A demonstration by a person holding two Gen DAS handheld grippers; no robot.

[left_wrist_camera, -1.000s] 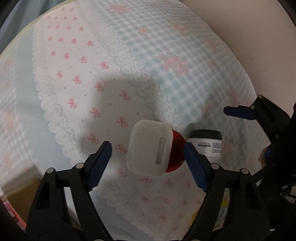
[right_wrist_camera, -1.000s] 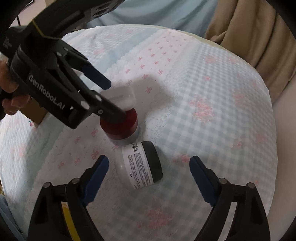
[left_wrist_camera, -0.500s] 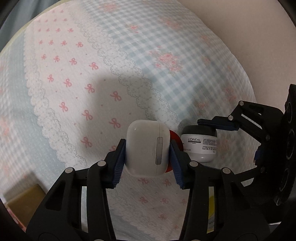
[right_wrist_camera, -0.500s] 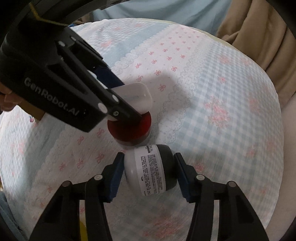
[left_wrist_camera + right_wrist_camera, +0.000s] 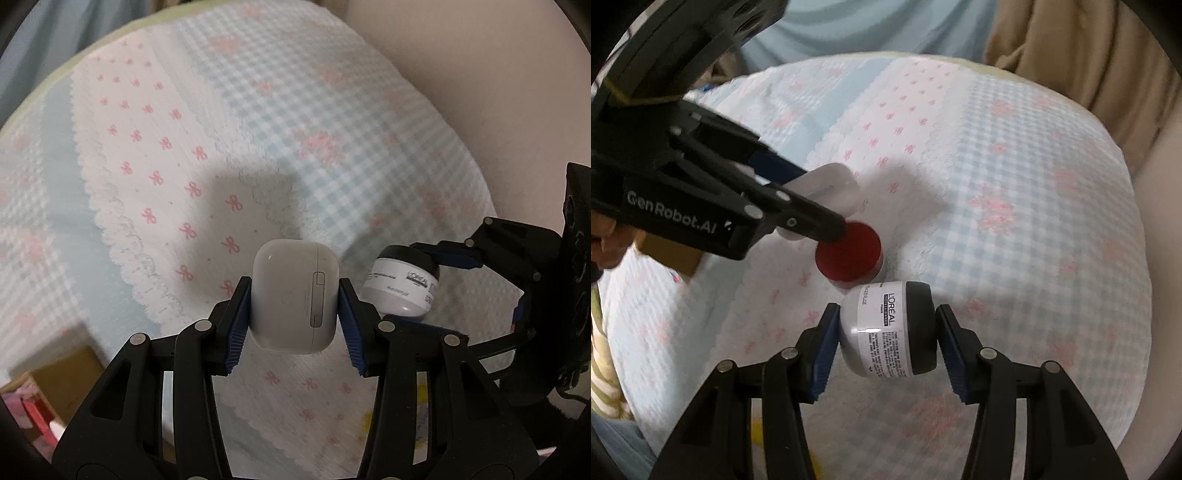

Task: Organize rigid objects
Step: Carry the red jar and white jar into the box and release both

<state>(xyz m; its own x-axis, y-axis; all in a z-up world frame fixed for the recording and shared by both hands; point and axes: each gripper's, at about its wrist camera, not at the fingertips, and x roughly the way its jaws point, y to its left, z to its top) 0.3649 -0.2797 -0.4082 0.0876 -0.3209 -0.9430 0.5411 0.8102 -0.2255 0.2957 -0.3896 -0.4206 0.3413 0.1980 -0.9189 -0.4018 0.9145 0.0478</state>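
While both pickups look done, nothing has been put anywhere yet, so I judge the task at an early-middle stage: two things are in hand and a third waits on the cloth. The left claw point(image 5: 293, 314) is clamped on the white earbud case point(image 5: 295, 299), its blue pads pressing the case's two sides, the case raised clear of the quilt point(image 5: 258, 110) ahead of it. The right claw point(image 5: 884, 343) grips the L'Oréal jar point(image 5: 888, 332) end to end, one pad on its pale base, the other on its black lid, so the jar lies sideways between the fingers. Just beyond the right claw's tips, a red-lidded jar point(image 5: 849, 251) stands upright on the quilt, very near the held jar; whether they touch I cannot tell. No target spot for the items is visible. The case is smooth, rounded, glossy white with a hinge seam; the jar is short, white-labelled, black-capped. What remains is carrying both away, placing them, and likely fetching the red one
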